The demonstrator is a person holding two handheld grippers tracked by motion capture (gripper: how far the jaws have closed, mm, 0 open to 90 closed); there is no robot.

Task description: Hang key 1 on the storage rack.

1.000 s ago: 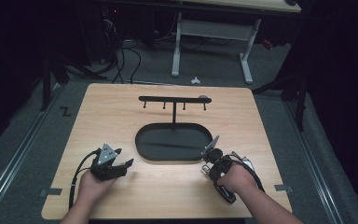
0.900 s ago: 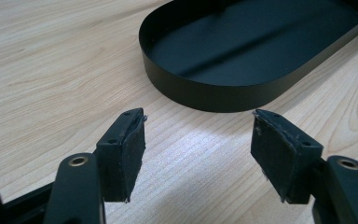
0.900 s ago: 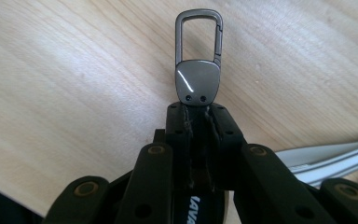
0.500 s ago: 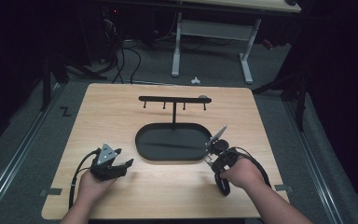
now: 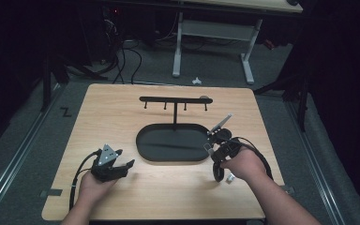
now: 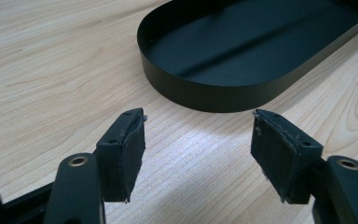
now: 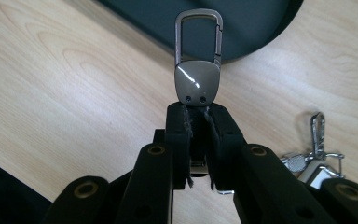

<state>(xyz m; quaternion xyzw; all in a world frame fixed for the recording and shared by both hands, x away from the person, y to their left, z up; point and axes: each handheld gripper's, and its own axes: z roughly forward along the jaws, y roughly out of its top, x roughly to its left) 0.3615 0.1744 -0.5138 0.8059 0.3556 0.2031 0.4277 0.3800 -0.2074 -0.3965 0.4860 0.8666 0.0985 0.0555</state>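
My right gripper (image 7: pixel 198 114) is shut on the flat grey body of a metal keychain clip (image 7: pixel 198 70). Its carabiner loop points away over the edge of the black oval tray (image 7: pixel 256 32). In the high view the right gripper (image 5: pixel 210 149) is held above the table at the tray's right end (image 5: pixel 171 160). My left gripper (image 5: pixel 125 167) rests low at the front left, open, with nothing between its pads (image 6: pixel 121 154). The left gripper (image 6: pixel 198 140) faces the tray's wall (image 6: pixel 223 95).
A black rack with several hooks (image 5: pixel 174 100) stands on a post at the tray's far side. A second silver key clip (image 7: pixel 314 151) lies on the wood beside my right gripper, seen as a small glint (image 5: pixel 229 178) near the right hand.
The right hand has risen off the table with the keychain clip held in its jaws. The left hand has stayed in place.
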